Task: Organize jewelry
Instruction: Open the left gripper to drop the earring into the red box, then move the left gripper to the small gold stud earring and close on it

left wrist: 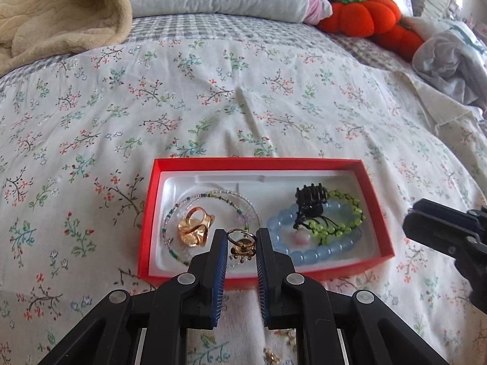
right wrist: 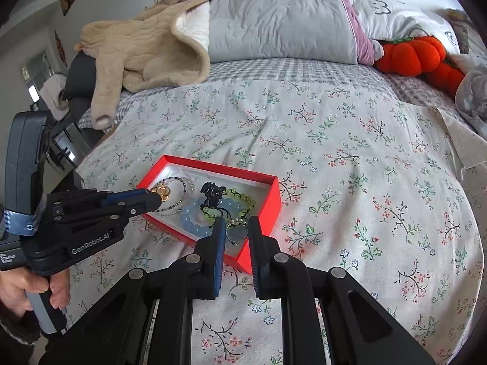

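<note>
A red box (left wrist: 258,164) with a white liner lies on the flowered bedspread. It holds a large gold ring (left wrist: 194,226), a thin bead necklace (left wrist: 213,196), a blue bead bracelet (left wrist: 304,254), a green bead bracelet (left wrist: 350,213) and a black hair clip (left wrist: 312,199). My left gripper (left wrist: 242,238) is shut on a small ring with a gold flower top (left wrist: 242,245), over the box's near edge. My right gripper (right wrist: 237,229) is shut on a beaded chain with a silver heart pendant (right wrist: 236,234), above the box's (right wrist: 213,167) near corner. The left gripper (right wrist: 158,197) reaches over the box's left end.
Small gold pieces (left wrist: 271,356) lie on the bedspread below my left gripper. At the head of the bed are a beige fleece garment (right wrist: 137,48), a grey pillow (right wrist: 274,21), orange pumpkin plush (right wrist: 417,54) and crumpled grey cloth (left wrist: 450,60). A hand (right wrist: 45,289) grips the left handle.
</note>
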`<state>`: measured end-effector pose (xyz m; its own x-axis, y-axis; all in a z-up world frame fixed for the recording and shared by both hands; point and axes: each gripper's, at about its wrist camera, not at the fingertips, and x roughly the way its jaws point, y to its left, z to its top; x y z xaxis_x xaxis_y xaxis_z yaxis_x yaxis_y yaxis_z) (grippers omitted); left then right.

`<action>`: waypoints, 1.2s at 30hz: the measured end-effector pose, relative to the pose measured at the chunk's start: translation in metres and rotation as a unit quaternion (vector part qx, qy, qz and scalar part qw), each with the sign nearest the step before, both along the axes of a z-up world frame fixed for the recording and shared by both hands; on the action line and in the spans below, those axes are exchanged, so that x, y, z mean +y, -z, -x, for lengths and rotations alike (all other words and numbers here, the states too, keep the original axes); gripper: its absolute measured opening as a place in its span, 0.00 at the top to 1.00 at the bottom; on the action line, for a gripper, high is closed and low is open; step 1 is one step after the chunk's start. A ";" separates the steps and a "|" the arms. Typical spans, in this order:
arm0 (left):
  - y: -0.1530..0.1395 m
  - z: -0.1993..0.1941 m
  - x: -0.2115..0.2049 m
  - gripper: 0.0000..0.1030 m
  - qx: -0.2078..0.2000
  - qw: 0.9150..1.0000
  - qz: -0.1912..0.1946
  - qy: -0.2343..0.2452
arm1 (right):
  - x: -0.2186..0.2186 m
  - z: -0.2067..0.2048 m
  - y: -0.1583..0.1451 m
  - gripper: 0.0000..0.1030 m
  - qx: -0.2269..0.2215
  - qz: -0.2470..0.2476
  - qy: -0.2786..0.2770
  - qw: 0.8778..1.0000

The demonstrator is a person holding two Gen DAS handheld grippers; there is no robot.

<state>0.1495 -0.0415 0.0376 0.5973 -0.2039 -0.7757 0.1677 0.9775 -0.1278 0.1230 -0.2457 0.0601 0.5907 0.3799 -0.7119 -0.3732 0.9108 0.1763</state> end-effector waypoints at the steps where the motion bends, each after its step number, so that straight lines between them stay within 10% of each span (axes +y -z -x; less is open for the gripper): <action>1: 0.001 -0.002 0.000 0.87 0.000 1.000 -0.002 0.001 | 0.000 -0.001 0.000 0.85 0.000 0.000 -0.001 1.000; 31: 0.005 0.037 0.036 0.46 0.004 1.000 -0.014 -0.011 | 0.044 -0.031 0.013 0.83 0.035 0.018 -0.001 0.999; 36: 0.015 0.042 0.042 0.42 0.019 1.000 -0.018 -0.015 | 0.040 -0.034 0.014 0.47 0.053 -0.014 0.007 0.998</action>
<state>0.1075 0.0002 0.0228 0.5733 -0.1576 -0.8040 0.1342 0.9861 -0.0976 0.1566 -0.2053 0.0463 0.5178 0.3925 -0.7601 -0.3390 0.9100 0.2389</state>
